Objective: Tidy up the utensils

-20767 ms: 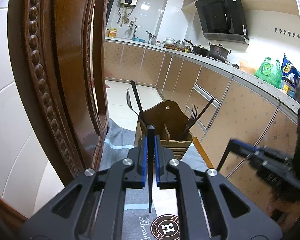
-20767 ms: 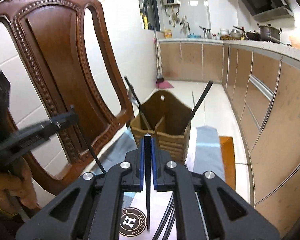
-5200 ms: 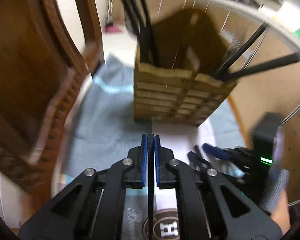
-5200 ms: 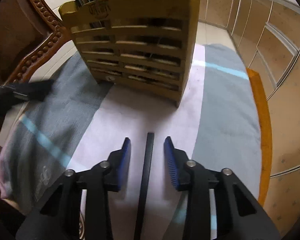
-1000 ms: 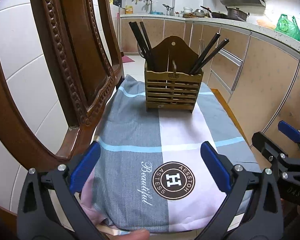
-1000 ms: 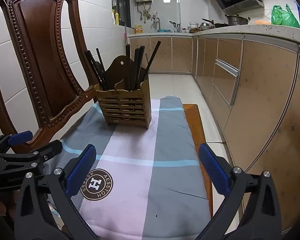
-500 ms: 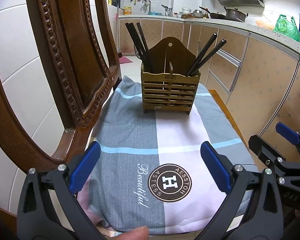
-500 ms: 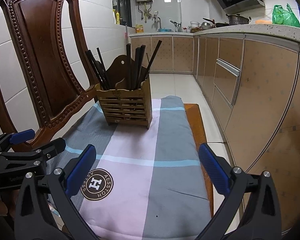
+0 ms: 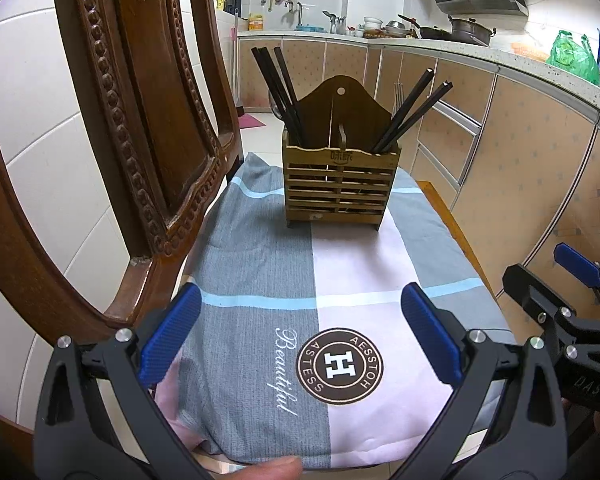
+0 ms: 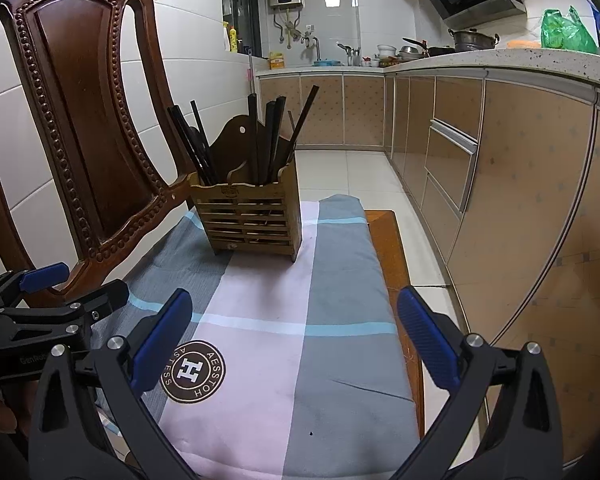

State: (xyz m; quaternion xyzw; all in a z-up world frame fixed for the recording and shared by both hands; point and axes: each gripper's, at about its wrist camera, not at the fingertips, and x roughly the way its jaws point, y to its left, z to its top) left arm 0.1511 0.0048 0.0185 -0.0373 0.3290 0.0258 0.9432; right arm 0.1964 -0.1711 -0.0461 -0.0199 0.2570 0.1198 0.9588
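Observation:
A slatted wooden utensil holder (image 9: pixel 340 184) (image 10: pixel 252 216) stands upright at the far end of a grey, pink and blue cloth (image 9: pixel 260 280) (image 10: pixel 340 280). Several black chopsticks (image 9: pixel 280 92) (image 10: pixel 268 136) lean in both of its compartments; a fork and a spoon peek out behind them. My left gripper (image 9: pixel 300 336) is open and holds nothing, near the cloth's front edge. My right gripper (image 10: pixel 296 336) is open too, hovering over the front right of the cloth. Each gripper shows at the edge of the other's view. No utensil lies on the cloth.
A carved dark wooden chair back (image 9: pixel 148 120) (image 10: pixel 88 120) rises along the left. A wooden seat edge (image 10: pixel 392 248) shows right of the cloth. Kitchen cabinets (image 10: pixel 500 160) and a counter with pots run along the right. A fingertip (image 9: pixel 272 468) shows at the bottom.
Over the last second both grippers stay open and empty; the left one has edged slightly nearer the holder. Earlier each gripper was shut on a chopstick; those now stand in the holder.

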